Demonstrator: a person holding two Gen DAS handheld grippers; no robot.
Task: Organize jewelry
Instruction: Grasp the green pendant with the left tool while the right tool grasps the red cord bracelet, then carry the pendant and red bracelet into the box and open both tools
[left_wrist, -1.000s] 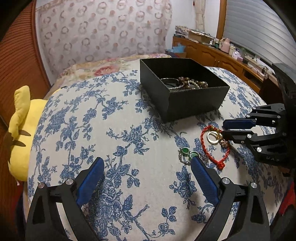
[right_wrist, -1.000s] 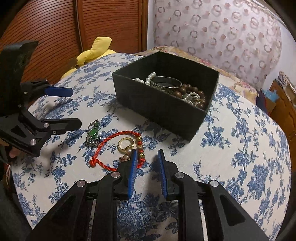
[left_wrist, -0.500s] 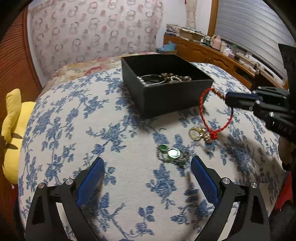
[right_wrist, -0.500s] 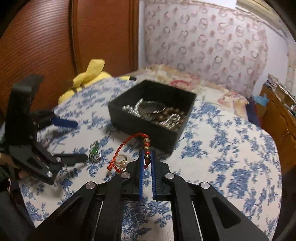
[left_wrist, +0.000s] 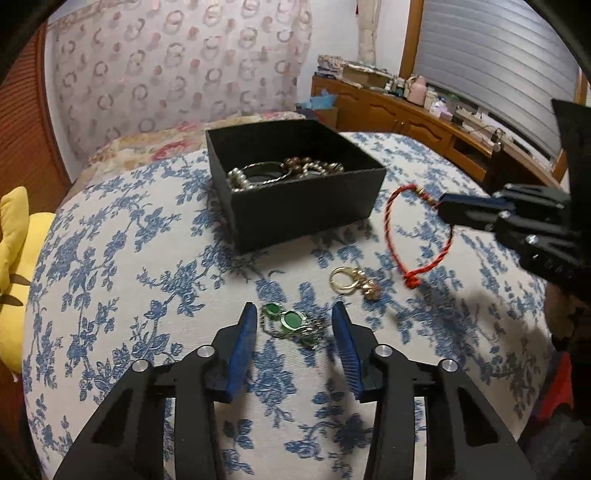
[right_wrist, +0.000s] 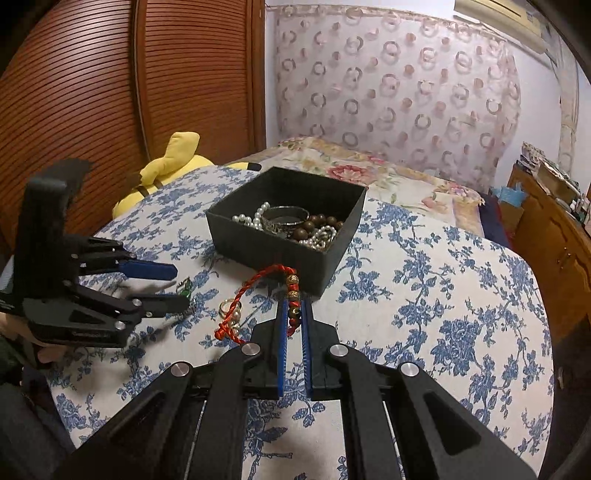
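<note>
Red string bracelet is now lifted off the cloth, pinched tight in the right gripper, near the black box. It goes in next. The left gripper has closed in around the green pendant, fingers apart.

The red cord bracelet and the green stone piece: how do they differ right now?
The red cord bracelet hangs lifted, pinched by the right hand-held gripper; the green stone piece lies on the bedspread between the open left hand-held gripper's fingers, ungripped. The bracelet is a wide cord loop; the green piece is small and compact. Both are outside the black box.
</note>
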